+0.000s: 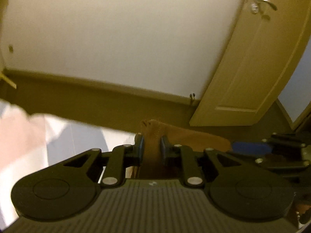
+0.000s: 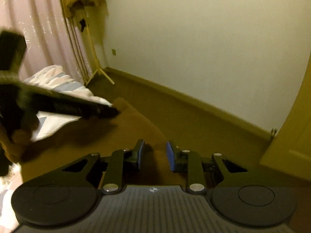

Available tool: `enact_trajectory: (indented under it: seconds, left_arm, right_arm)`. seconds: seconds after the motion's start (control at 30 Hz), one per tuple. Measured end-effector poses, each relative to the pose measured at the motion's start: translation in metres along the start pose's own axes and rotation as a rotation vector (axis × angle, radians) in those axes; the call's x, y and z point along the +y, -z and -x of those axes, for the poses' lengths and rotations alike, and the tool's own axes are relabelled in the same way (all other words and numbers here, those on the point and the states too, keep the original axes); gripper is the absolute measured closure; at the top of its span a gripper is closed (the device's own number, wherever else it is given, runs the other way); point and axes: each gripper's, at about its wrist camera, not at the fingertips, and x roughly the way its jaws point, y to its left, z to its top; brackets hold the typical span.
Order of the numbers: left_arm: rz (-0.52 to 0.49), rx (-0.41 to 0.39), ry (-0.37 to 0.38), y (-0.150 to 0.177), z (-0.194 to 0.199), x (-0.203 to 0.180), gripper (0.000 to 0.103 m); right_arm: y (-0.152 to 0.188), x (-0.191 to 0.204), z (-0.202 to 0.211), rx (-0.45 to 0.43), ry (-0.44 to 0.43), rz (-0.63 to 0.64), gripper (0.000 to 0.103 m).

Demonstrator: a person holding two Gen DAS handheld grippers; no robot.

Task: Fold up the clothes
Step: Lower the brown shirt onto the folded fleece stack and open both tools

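1. Left wrist view: the left tool [image 1: 152, 145] is clamped on a bunched fold of the soft brown fabric garment [image 1: 153, 136], which stands up between the blue pads [image 1: 140, 147] and trails off to the right toward the right tool [image 1: 272, 151], seen low at the frame's right edge. The cloth looks light and limp, so I judge it will sag wherever it is not held; a pinch at a hem or corner should serve better than a grip on the bulk.

2. Same view, surroundings: a pale pink, white and blue striped bedding sheet [image 1: 58, 136] lies at lower left. Beyond it are the cream wall [image 1: 116, 29], a dark skirting board [image 1: 97, 85] and the open cream panelled door [image 1: 252, 68] at right. The space ahead of the tool looks free of obstacles.

3. Right wrist view: the right tool [image 2: 153, 155] stands with its jaws apart and nothing between them. Under it the brown garment spreads flat, with one straight edge [image 2: 140, 114] running toward a corner near the bedding. The left tool [image 2: 77, 108] shows as a blurred dark bar at left.

4. Same view, room to move: a coat stand with brownish clothing [image 2: 85, 3] and a pinkish curtain [image 2: 35, 29] crowd the far left, while the right side is open up to the door. The spread edge looks like the nearest place to take hold.
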Motion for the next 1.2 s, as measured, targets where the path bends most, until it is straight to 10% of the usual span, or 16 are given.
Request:
enact_trajectory:
  seconds: [0.17, 0.57, 0.77, 1.03, 1.2]
  left_arm:
    - [0.187, 0.024, 0.059, -0.003, 0.0, 0.026, 0.076]
    - [0.033, -0.257, -0.049, 0.049, 0.144, -0.015, 0.089]
    - [0.088, -0.181, -0.085, 0.098, 0.116, -0.013, 0.099]
    - [0.08, -0.17, -0.216, 0.083, 0.107, -0.032, 0.098]
    - [0.073, -0.159, -0.329, 0.099, 0.158, -0.056, 0.067]
  right_arm:
    - [-0.009, -0.01, 0.002, 0.018, -0.022, -0.066, 0.077]
    - [0.052, 0.004, 0.114, -0.164, -0.028, 0.032, 0.075]
    - [0.101, 0.016, 0.097, -0.05, 0.018, 0.108, 0.077]
    - [0.102, 0.013, 0.101, -0.06, 0.031, 0.092, 0.076]
    - [0.117, 0.007, 0.156, -0.12, 0.037, 0.055, 0.053]
